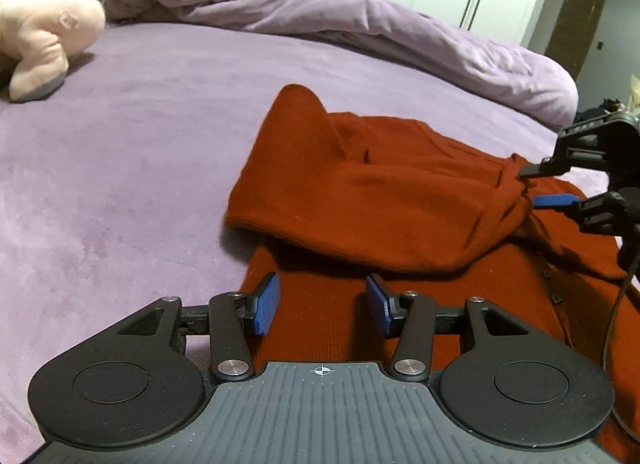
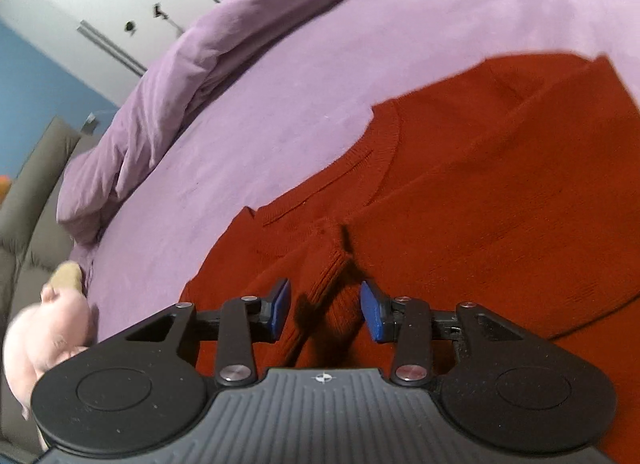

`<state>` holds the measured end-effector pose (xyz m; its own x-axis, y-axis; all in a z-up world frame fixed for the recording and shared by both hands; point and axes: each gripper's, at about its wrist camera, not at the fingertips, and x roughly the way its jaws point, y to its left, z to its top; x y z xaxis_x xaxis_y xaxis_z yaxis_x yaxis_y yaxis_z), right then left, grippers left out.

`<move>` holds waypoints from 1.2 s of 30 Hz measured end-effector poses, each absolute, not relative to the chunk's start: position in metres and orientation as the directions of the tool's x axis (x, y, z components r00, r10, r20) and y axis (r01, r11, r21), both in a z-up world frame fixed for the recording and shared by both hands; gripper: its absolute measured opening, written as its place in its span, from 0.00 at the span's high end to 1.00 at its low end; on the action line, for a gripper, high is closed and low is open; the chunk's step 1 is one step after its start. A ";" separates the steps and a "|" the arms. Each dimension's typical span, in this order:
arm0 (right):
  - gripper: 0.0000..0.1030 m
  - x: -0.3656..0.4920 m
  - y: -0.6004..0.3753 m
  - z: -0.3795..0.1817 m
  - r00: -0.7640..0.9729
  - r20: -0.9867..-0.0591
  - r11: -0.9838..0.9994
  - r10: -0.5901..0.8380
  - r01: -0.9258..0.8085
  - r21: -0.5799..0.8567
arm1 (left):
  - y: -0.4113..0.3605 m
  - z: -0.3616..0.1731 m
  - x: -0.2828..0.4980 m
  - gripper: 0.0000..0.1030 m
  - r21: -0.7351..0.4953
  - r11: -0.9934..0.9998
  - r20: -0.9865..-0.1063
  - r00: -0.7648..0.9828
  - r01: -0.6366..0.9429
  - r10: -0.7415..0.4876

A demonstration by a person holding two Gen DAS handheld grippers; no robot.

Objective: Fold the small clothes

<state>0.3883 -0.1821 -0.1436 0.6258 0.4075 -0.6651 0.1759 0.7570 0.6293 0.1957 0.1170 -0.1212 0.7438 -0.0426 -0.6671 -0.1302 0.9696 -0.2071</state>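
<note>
My left gripper [image 1: 322, 306] hangs just above the near part of the red sweater [image 1: 360, 200], its blue pads [image 1: 267, 302] spread apart with only flat knit showing between them, nothing clamped. My right gripper [image 2: 325, 310] has a ribbed cuff [image 2: 326, 276] of the sweater standing between its pads; the jaws sit apart and I cannot tell whether they press on it. The sweater lies on the purple bed [image 1: 140, 144], one flap folded over its body. Farther off, a pink plush toy [image 1: 44, 32] rests near the bed's far left edge, and a rumpled purple duvet [image 1: 360, 24] runs along the far side.
</note>
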 end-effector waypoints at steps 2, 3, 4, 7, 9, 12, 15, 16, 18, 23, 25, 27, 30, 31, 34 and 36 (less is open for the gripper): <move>0.79 0.394 -0.183 -0.149 0.626 -0.666 0.748 0.406 0.191 0.635 | 0.115 -0.121 0.195 0.48 -0.193 0.973 -0.667 0.745 -0.126 -0.035; 0.83 0.395 -0.184 -0.150 0.631 -0.670 0.757 0.392 0.193 0.625 | 0.113 -0.121 0.195 0.48 -0.186 0.975 -0.666 0.745 -0.123 -0.033; 0.87 0.396 -0.183 -0.150 0.635 -0.673 0.770 0.379 0.188 0.610 | 0.112 -0.121 0.196 0.48 -0.184 0.975 -0.667 0.744 -0.122 -0.032; 0.94 0.397 -0.184 -0.146 0.654 -0.661 0.794 0.369 0.147 0.590 | 0.110 -0.120 0.196 0.47 -0.189 0.974 -0.668 0.743 -0.128 -0.032; 0.95 0.391 -0.184 -0.137 0.685 -0.633 0.812 0.361 0.104 0.575 | 0.111 -0.118 0.195 0.47 -0.200 0.970 -0.669 0.743 -0.135 -0.034; 0.95 0.374 -0.196 -0.113 0.765 -0.532 0.810 0.363 0.023 0.586 | 0.112 -0.116 0.192 0.46 -0.202 0.970 -0.666 0.746 -0.138 -0.032; 0.95 0.346 -0.232 -0.097 0.814 -0.345 0.670 0.467 -0.071 0.739 | 0.114 -0.113 0.190 0.46 -0.211 0.966 -0.660 0.751 -0.152 -0.026; 0.95 0.333 -0.246 -0.096 0.824 -0.285 0.629 0.489 -0.107 0.770 | 0.115 -0.113 0.188 0.46 -0.226 0.962 -0.657 0.753 -0.154 -0.033; 0.95 0.307 -0.271 -0.099 0.837 -0.209 0.593 0.505 -0.160 0.789 | 0.116 -0.113 0.187 0.45 -0.243 0.957 -0.657 0.753 -0.159 -0.042; 0.92 0.256 -0.304 -0.140 0.786 -0.410 0.712 0.463 -0.054 0.700 | 0.113 -0.115 0.186 0.45 -0.230 0.960 -0.676 0.736 -0.160 -0.039; 0.91 0.249 -0.314 -0.157 0.749 -0.523 0.766 0.407 0.032 0.642 | 0.113 -0.112 0.185 0.43 -0.227 0.961 -0.678 0.734 -0.160 -0.038; 0.88 0.245 -0.322 -0.164 0.744 -0.565 0.786 0.357 0.087 0.612 | 0.113 -0.109 0.185 0.41 -0.221 0.961 -0.677 0.736 -0.163 -0.031; 0.58 0.250 -0.330 -0.165 0.756 -0.543 0.762 0.365 0.093 0.641 | 0.113 -0.107 0.186 0.41 -0.217 0.961 -0.681 0.732 -0.171 -0.024; 0.52 0.253 -0.329 -0.165 0.756 -0.539 0.760 0.371 0.085 0.644 | 0.112 -0.107 0.187 0.40 -0.221 0.960 -0.684 0.729 -0.171 -0.027; 0.52 0.275 -0.311 -0.166 0.740 -0.554 0.782 0.381 0.063 0.621 | 0.110 -0.108 0.189 0.39 -0.229 0.959 -0.696 0.717 -0.168 -0.041; 0.55 0.285 -0.298 -0.173 0.716 -0.579 0.797 0.390 0.053 0.602 | 0.109 -0.108 0.190 0.39 -0.219 0.962 -0.701 0.712 -0.162 -0.040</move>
